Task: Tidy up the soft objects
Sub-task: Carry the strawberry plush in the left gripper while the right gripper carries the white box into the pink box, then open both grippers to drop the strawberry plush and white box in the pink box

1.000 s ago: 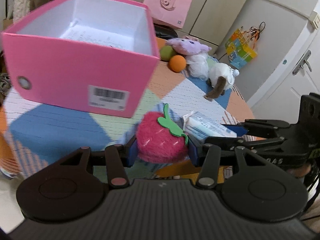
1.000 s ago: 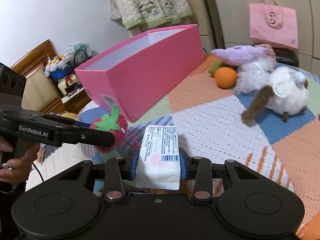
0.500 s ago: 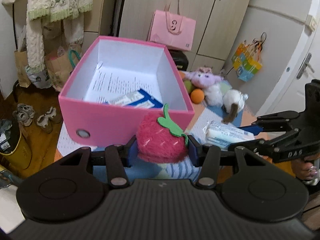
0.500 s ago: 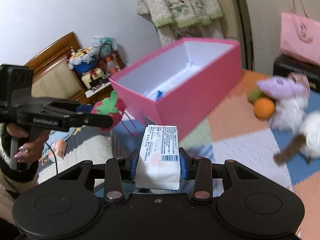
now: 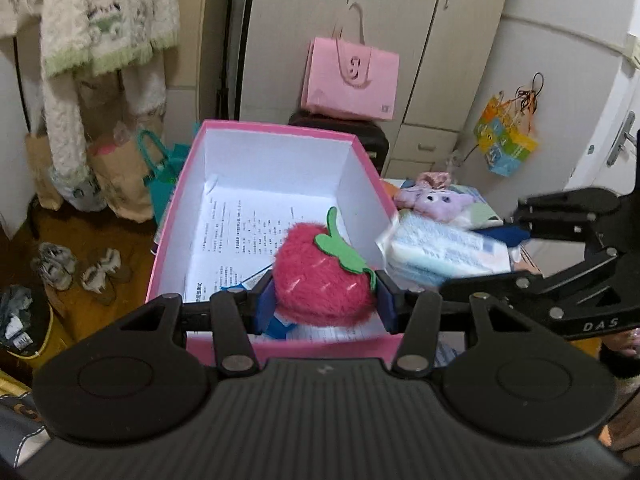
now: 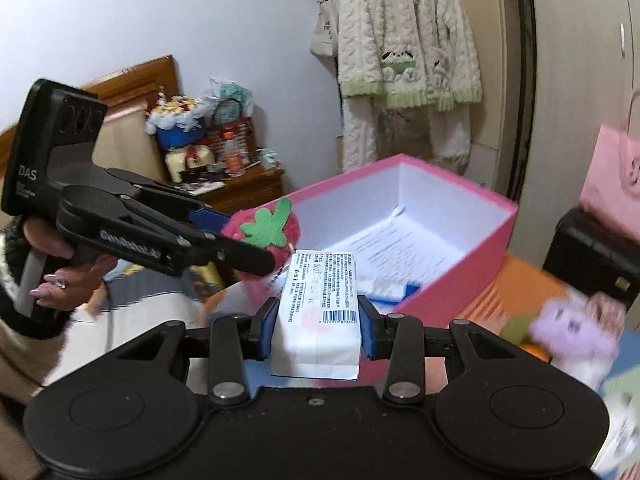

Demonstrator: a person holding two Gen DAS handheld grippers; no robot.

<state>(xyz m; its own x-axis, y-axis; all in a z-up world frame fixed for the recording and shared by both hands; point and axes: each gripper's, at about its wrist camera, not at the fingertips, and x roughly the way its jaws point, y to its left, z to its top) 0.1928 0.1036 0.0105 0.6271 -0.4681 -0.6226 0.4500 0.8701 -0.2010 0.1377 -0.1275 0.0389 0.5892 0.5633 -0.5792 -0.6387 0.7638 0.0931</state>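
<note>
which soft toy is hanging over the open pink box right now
The plush strawberry, clamped in the left gripper above the pink box. The purple plush lies outside it, beyond its right wall.

Soft, even indoor light fills both views; its source is out of frame. The white inside of the box [image 5: 276, 168] is the brightest area, without harsh glare. Shadows are weak: a dim floor [image 5: 80, 240] at the left of the left wrist view. Fisheye bending curves the cupboard [image 5: 420, 40] and the door frame [image 6: 524, 80], and dark corners vignette the right wrist view. The strawberry [image 5: 324, 280] is sharp, but the tissue pack [image 5: 444, 252] beside it is smeared by motion. In the right wrist view the pack's print [image 6: 320, 300] reads crisply, while the purple toy [image 6: 568, 332] and the desk [image 6: 520, 280] are blurred.
</note>
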